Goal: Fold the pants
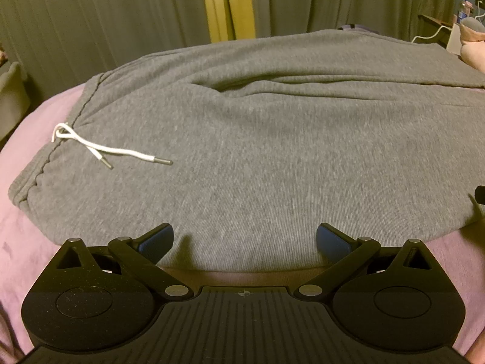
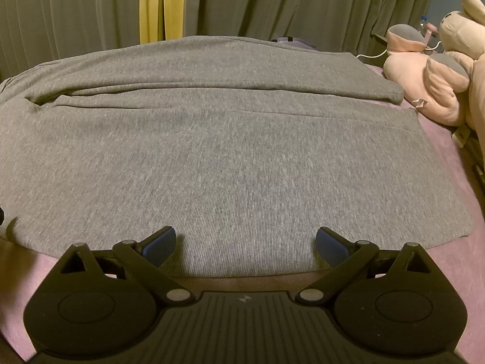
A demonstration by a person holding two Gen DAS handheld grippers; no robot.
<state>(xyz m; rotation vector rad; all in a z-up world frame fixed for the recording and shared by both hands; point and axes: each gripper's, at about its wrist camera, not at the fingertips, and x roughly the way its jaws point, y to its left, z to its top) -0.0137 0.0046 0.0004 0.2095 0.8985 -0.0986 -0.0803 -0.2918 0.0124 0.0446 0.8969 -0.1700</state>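
Grey sweatpants (image 1: 257, 151) lie spread flat on a pink bed sheet (image 1: 18, 242). The waistband with a white drawstring (image 1: 100, 148) is at the left in the left wrist view. The legs run to the right in the right wrist view (image 2: 227, 151), the two hems ending near the plush toys. My left gripper (image 1: 245, 238) is open, its blue pads just above the near edge of the hip area. My right gripper (image 2: 245, 239) is open over the near edge of the near leg. Neither holds cloth.
Pink plush toys (image 2: 436, 75) lie at the right end of the bed past the hems. Grey-green curtains (image 2: 272, 6) with a yellow strip (image 2: 160, 6) hang behind the bed. A bottle (image 1: 462, 9) and a white cable stand on a shelf at the far right.
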